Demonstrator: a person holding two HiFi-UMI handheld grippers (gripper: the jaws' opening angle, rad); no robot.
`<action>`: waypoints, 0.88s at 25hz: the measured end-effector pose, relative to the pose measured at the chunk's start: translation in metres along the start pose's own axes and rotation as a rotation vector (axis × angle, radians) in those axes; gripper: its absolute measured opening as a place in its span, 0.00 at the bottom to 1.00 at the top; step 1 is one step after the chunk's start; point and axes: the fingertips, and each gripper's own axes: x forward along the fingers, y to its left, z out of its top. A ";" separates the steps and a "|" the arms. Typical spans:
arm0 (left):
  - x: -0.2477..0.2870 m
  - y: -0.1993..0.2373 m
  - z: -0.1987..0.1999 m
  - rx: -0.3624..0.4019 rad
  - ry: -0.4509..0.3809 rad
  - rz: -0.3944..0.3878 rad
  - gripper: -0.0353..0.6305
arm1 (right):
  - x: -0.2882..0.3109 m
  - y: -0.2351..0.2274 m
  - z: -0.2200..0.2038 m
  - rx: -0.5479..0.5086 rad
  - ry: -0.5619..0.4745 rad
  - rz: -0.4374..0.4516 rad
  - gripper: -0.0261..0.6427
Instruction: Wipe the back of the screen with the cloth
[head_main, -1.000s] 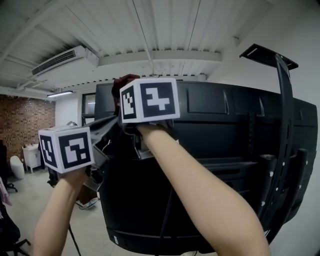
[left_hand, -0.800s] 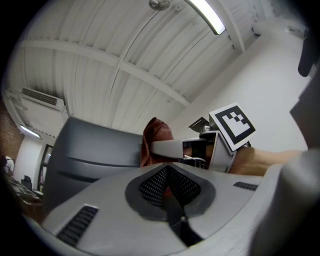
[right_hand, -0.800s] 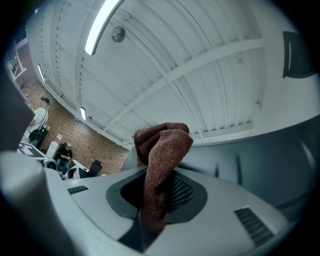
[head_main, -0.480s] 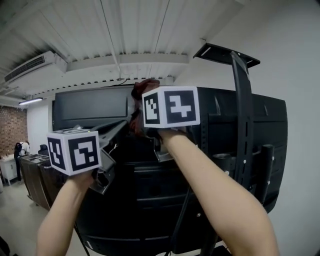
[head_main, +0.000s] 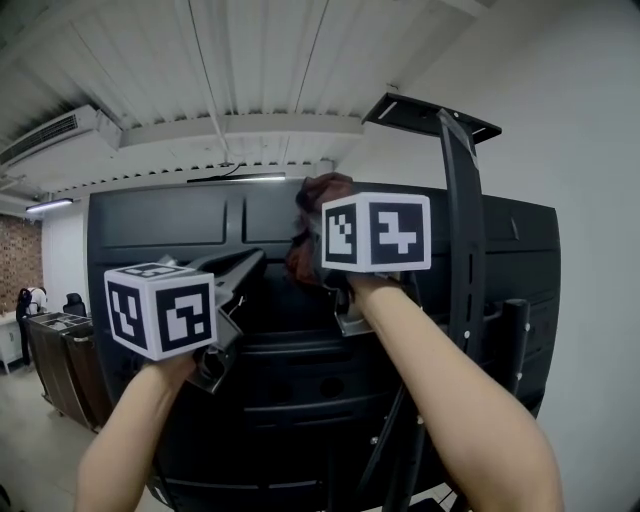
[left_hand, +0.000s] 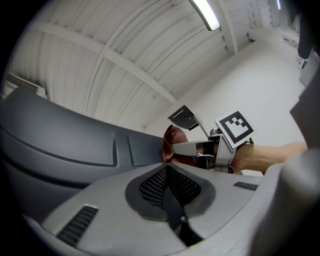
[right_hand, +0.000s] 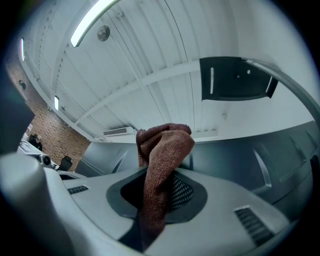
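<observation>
- The left hand-held gripper (head_main: 246, 266) had shifted only slightly over the last second. It hung near the screen's (head_main: 170, 225) upper back with its jaws pressed together and nothing between them (left_hand: 168, 175).
- The cloth (head_main: 312, 215), a rust-brown knit, had travelled right along the screen's top edge. A second before it sat close to the upper left corner; now it lay past the middle, near the post (head_main: 458, 250).
- The right hand-held gripper (head_main: 318, 262) carried it there. Its jaws were clamped on the cloth's lower part (right_hand: 159, 200), and the bunched top (right_hand: 167, 145) stood free above them.
- I judged this a wiping stroke under way along the upper band, though no view showed whether the cloth actually touched the plastic.
- By that reading, the ribbed panels lower down and the part right of the post were left to do.
- The screen's back was matte black moulded plastic with recessed panels, raised ribs and a stepped bulge below. I would expect the cloth to slide over the flat parts and catch at the ridges.
- At far left were a brick wall (head_main: 18, 260), a person (head_main: 33, 300) standing well away, and an air conditioner (head_main: 55, 140) under the white slatted ceiling.
- A strip light (head_main: 245, 178) glowed just above the screen.
- The post rose past the top edge to a flat plate (head_main: 430, 115), with a bare white wall (head_main: 590, 150) at right.
</observation>
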 end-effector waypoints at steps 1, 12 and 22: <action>0.000 0.001 -0.001 -0.001 0.001 0.001 0.07 | 0.001 0.001 0.000 -0.001 0.000 0.003 0.14; -0.093 0.045 0.003 0.079 -0.062 0.178 0.07 | 0.000 0.157 0.013 0.068 -0.117 0.375 0.14; -0.209 0.119 -0.041 0.104 0.052 0.410 0.07 | 0.058 0.321 -0.065 0.092 0.030 0.602 0.14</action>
